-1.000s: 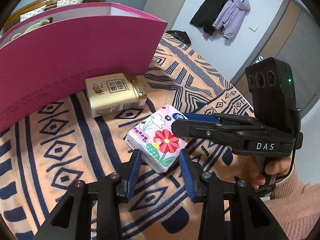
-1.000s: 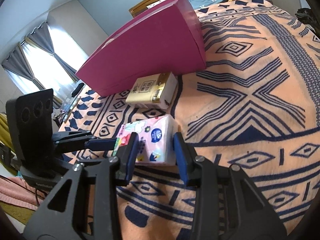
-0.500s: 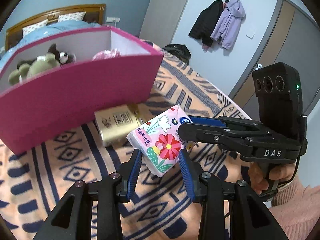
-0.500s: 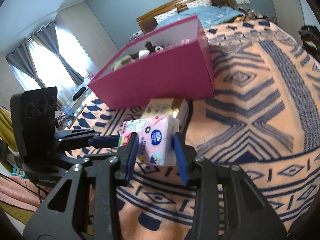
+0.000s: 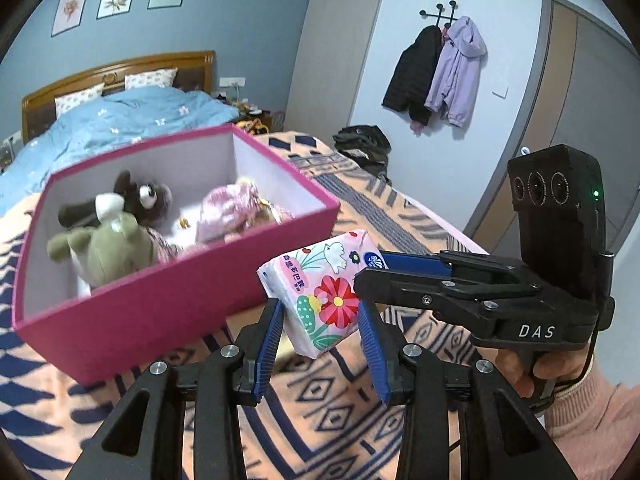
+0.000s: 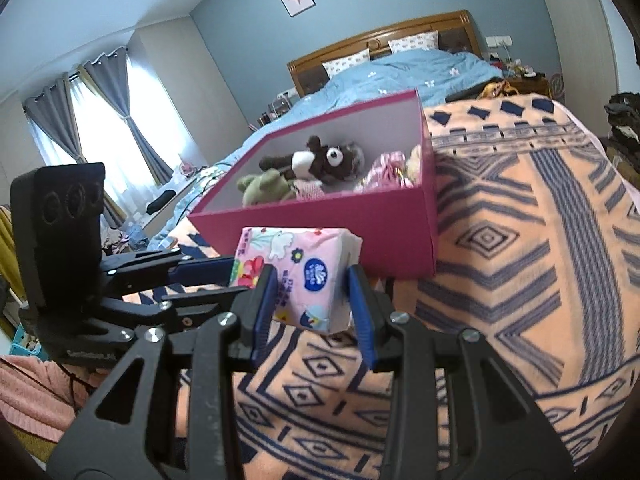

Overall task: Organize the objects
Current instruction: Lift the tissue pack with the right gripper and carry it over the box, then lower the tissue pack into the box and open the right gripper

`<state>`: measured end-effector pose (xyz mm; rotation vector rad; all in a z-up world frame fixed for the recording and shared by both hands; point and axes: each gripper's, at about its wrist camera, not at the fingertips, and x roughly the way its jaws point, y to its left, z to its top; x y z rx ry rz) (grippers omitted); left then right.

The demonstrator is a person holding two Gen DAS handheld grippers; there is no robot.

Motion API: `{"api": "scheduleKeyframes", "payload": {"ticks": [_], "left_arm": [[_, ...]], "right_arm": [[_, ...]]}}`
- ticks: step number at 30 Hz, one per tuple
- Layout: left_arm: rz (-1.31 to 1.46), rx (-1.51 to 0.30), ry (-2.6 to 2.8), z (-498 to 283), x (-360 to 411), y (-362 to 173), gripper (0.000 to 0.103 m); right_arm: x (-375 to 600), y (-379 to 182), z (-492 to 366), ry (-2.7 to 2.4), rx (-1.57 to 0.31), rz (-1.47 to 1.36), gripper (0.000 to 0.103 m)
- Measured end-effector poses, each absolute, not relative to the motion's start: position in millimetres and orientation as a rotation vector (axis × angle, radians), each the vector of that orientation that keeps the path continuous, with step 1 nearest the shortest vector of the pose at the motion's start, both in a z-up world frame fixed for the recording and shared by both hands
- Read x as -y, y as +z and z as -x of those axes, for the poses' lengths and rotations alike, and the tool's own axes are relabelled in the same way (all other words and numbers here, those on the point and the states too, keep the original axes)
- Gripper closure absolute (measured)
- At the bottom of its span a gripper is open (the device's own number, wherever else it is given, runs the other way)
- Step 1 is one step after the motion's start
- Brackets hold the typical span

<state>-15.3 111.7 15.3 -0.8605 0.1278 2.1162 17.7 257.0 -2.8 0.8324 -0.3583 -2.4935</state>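
A pink floral tissue pack (image 5: 324,292) hangs in the air in front of the magenta box (image 5: 168,308). It also shows in the right wrist view (image 6: 298,268). My left gripper (image 5: 320,340) and my right gripper (image 6: 310,304) are both shut on the pack, from crossing directions, and hold it above the blanket. The right gripper shows in the left wrist view (image 5: 380,276), the left gripper in the right wrist view (image 6: 208,276). The box (image 6: 360,224) holds a brown plush (image 6: 320,160), a green plush (image 5: 108,248) and a pink bundle (image 5: 232,212).
The patterned orange and navy blanket (image 6: 520,264) covers the surface under the grippers. A bed with a blue duvet (image 5: 120,120) lies behind the box. Coats (image 5: 436,72) hang on the wall at the right. Dark clothing (image 5: 360,144) lies at the blanket's far end.
Both grippers have lifted the tissue pack off the blanket to about the height of the box rim. The box inside has come into view. The gold tissue pack is now hidden below.
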Motion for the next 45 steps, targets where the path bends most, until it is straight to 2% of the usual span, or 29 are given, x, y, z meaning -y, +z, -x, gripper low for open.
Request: {"api": "scheduleKeyframes", "payload": {"ticks": [17, 45], "left_arm": [[0.769, -0.144, 2.209, 43.4, -110.7, 45.8, 0.064], [0.768, -0.136, 2.284, 110.7, -120.4, 55.0, 0.065]], "right_arm": [[-255.9, 29.3, 13.4, -2.506, 0.355, -0.724, 0.064], [-248.7, 46.1, 91.6, -2.52, 0.317, -0.741, 0.064]]}}
